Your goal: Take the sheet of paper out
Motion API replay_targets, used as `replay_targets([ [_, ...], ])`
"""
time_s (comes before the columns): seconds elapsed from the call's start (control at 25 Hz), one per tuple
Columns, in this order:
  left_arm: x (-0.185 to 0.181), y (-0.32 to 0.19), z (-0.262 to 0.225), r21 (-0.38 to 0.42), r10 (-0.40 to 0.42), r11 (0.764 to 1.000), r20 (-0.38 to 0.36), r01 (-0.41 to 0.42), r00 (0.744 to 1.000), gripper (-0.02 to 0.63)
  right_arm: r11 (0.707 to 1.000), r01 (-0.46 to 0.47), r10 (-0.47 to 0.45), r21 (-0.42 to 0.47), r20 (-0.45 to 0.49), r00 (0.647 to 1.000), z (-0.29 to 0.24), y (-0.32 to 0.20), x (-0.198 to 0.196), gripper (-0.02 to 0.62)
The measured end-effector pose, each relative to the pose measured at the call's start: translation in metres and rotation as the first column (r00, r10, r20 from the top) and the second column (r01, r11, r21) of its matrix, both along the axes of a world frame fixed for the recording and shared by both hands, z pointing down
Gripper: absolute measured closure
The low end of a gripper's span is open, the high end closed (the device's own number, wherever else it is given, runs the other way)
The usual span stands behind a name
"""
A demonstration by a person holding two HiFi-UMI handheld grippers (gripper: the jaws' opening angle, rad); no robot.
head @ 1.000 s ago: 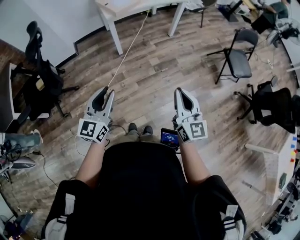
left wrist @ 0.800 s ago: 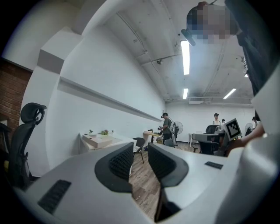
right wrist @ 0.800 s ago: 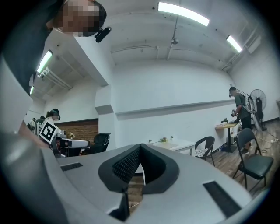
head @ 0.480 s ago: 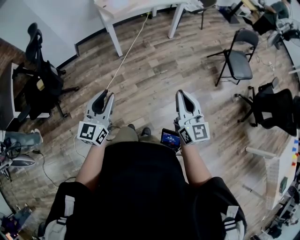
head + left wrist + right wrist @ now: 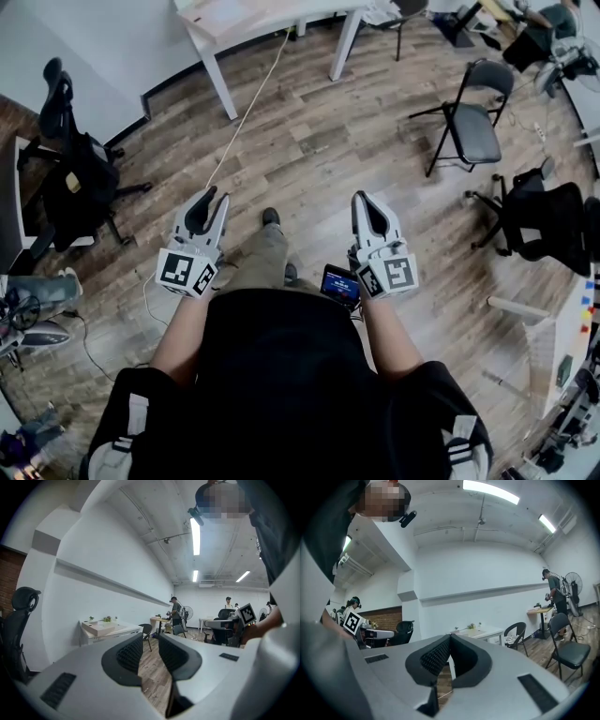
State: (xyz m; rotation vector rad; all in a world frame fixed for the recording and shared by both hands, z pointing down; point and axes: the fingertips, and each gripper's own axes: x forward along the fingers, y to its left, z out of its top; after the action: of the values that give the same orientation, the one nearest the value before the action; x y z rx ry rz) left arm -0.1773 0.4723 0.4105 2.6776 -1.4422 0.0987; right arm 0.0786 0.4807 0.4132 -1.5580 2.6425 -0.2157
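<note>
Sitting on the white table (image 5: 125, 628), a flat box (image 5: 99, 628), contents hidden.

Possible sheet of paper (image 5: 221, 11): pale rectangle on white table (image 5: 292, 9).

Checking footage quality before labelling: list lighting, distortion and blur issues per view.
Head view: evenly lit and sharp, though the brown wooden plank floor bows at the edges. Left gripper view: heavy fisheye, black corners, the long white ceiling strip light blown out. Right gripper view: same fisheye and dark rim, otherwise evenly lit.
</note>
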Motion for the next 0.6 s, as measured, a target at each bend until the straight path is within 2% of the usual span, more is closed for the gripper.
replay_targets([
  [0.24, 0.001, -0.06, 0.014, -0.016, 0.0, 1.0, -0.026, -0.001, 1.0, 0.517, 1.0, 0.001, 0.0, -0.027, 0.001, 1.0, 0.011, -0.054, -0.002, 0.584],
  [0.6, -0.001, -0.183, 0.005, 0.011, 0.016, 1.0, -0.032, -0.016, 0.999, 0.517, 0.999, 0.025, -0.023, 0.027, -0.059, 0.998, -0.016, -0.172, -0.019, 0.584],
])
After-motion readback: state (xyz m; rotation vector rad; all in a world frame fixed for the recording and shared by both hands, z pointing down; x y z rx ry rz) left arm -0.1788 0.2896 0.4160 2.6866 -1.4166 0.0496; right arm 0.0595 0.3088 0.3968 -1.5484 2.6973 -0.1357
